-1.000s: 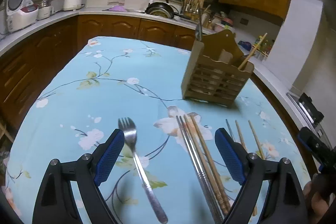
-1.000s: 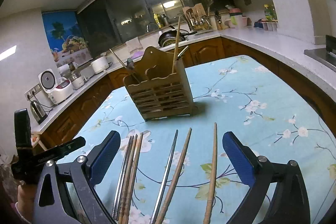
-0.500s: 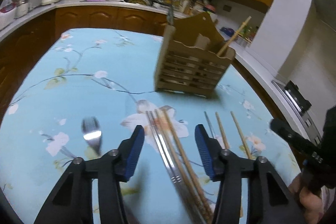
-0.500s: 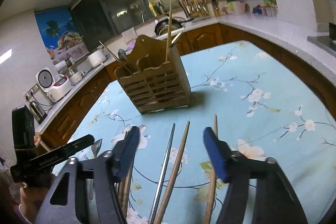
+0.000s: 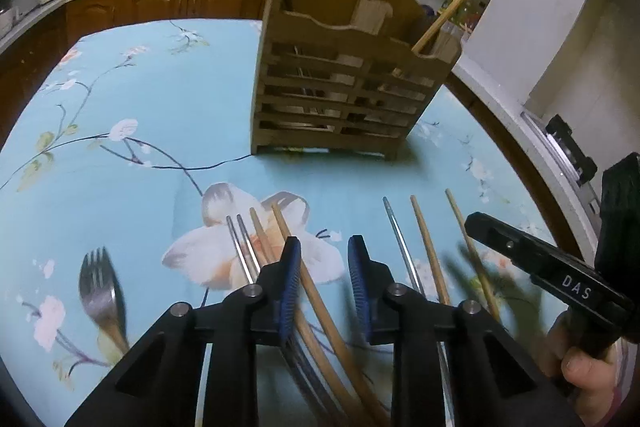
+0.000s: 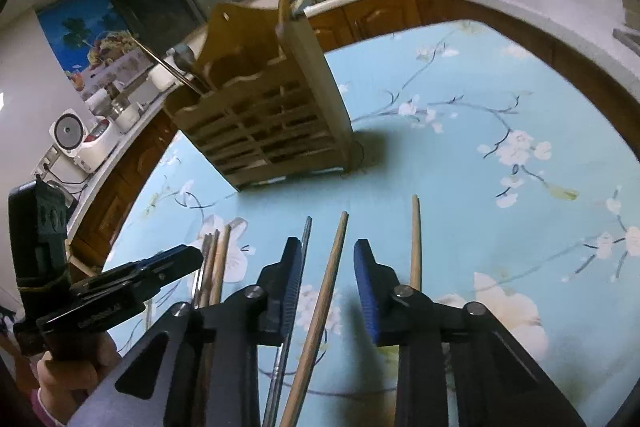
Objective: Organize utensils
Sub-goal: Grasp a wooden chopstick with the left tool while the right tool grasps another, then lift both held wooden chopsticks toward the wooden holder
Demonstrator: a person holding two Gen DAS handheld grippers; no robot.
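Chopsticks [image 5: 320, 311] between left gripper [image 5: 322, 277] fingers: near ends run under gripper body, hidden. Contact with pads cannot be told.
Fork [image 5: 100, 297]: motion-blurred, handle end indistinct.
Right-hand chopsticks [image 6: 320, 307] cut off at bottom edge of right view; right gripper [image 6: 328, 281] contact unclear.
Holder [image 5: 344, 83]: contents behind slats mostly hidden.
Counter items too small to identify.
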